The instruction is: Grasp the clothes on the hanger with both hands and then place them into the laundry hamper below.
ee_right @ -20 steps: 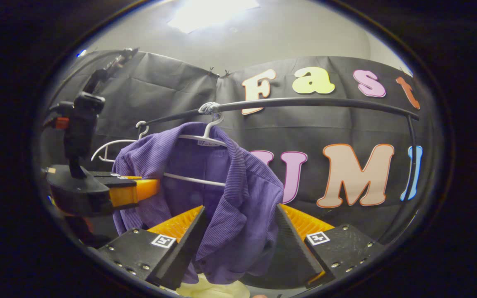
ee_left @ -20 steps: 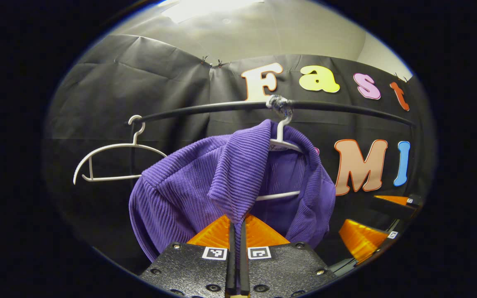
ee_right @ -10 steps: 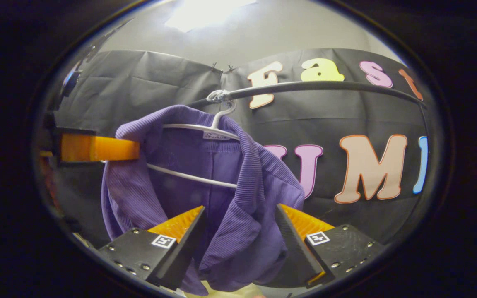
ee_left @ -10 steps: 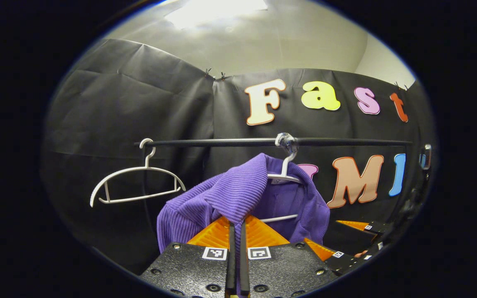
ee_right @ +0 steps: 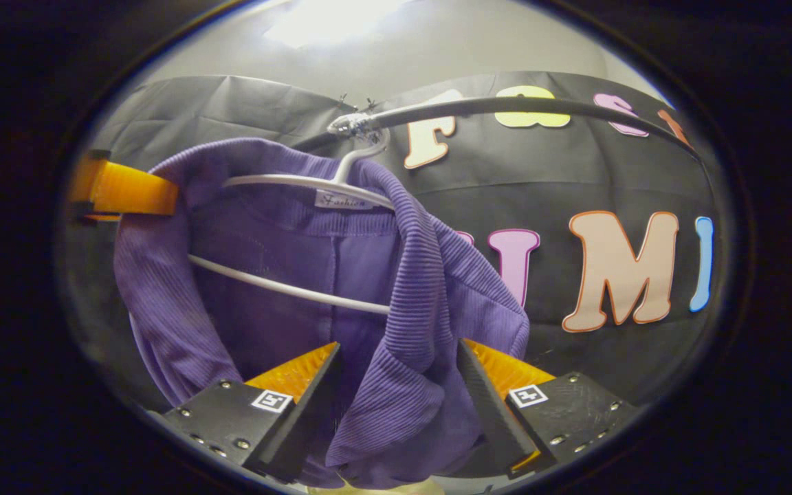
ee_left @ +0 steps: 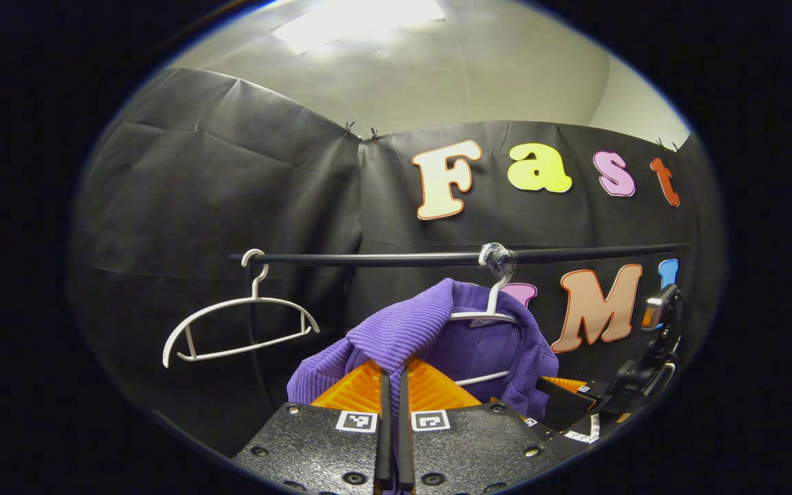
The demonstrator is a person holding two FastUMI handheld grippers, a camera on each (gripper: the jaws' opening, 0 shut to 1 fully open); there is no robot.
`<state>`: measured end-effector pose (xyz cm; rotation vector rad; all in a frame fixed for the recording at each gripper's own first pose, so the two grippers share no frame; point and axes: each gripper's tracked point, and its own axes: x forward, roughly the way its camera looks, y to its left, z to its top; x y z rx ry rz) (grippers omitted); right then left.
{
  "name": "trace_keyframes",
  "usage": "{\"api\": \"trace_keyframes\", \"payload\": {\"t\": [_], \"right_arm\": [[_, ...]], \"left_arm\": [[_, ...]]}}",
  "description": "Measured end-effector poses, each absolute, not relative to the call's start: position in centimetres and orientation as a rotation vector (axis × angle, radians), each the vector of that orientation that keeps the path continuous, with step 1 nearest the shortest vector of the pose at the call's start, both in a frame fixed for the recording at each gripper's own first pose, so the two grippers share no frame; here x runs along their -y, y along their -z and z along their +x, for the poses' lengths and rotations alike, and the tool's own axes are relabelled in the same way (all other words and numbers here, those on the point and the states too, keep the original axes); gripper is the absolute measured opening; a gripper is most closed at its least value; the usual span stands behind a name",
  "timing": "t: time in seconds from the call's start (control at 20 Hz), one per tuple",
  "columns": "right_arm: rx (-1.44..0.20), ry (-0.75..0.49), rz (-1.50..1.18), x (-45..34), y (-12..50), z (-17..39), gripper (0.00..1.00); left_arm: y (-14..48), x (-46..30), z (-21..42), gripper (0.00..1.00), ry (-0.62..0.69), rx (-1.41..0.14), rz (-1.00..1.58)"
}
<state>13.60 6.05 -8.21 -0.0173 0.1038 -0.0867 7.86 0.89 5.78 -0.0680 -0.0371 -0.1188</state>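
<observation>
In the left gripper view an empty white hanger (ee_left: 238, 328) hangs by its hook at the left end of the black rail (ee_left: 396, 258), well apart from the purple garment (ee_left: 430, 337); the same view catches the right gripper (ee_left: 568, 405) low at the right edge, a dark body with an orange finger beside the cloth; the right gripper view instead looks up inside the garment (ee_right: 341, 289), showing a neck label, the white hanger (ee_right: 313, 196) under the shoulders and its thin crossbar running slantwise across the purple lining; the cloth is ribbed, soft and folded over at the collar, the rail a smooth curved tube, the fingers wedge-shaped, orange with black inner faces; the left gripper (ee_left: 392, 392) has its fingers pressed together on a fold of the purple shoulder, which rises straight out from between the tips; in the right gripper view it shows as an orange finger at the garment's upper left edge; the right gripper (ee_right: 399, 375) stands spread wide, the hanging right front of the garment drooping between its two fingers; whether either finger touches the cloth cannot be told; a pale object (ee_right: 368, 487) peeks out below
</observation>
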Motion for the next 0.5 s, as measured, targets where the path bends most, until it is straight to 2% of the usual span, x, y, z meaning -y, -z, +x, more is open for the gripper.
{"api": "trace_keyframes", "payload": {"t": [0.1,0.15,0.25,0.3,0.35,0.4,0.5], "right_arm": [[-0.126,0.101,-0.023,-5.8,9.1,14.1,0.98],[-0.133,0.111,-0.025,-5.5,9.4,14.4,0.94],[-0.163,0.126,-0.031,-5.1,10.5,14.9,0.8],[-0.179,0.151,-0.041,-4.5,10.9,14.9,0.8],[-0.193,0.162,-0.043,-4.1,11.4,15.0,0.66],[-0.194,0.173,-0.043,-3.9,11.5,15.1,0.53],[-0.188,0.2,-0.052,-3.3,11.0,14.8,0.26]], "left_arm": [[-5.7,-1.2,8.1,0.02,0.118,0.034,-0.064],[-5.7,-1.4,8.1,0.04,0.118,0.033,-0.06],[-5.8,-1.7,8.2,0.04,0.115,0.035,-0.053],[-5.7,-1.9,8.2,0.04,0.111,0.035,-0.047],[-5.7,-2.3,8.2,0.01,0.103,0.035,-0.037],[-5.6,-2.8,8.3,0.07,0.093,0.035,-0.028],[-5.6,-3.3,8.3,0.04,0.081,0.035,-0.021]]}}
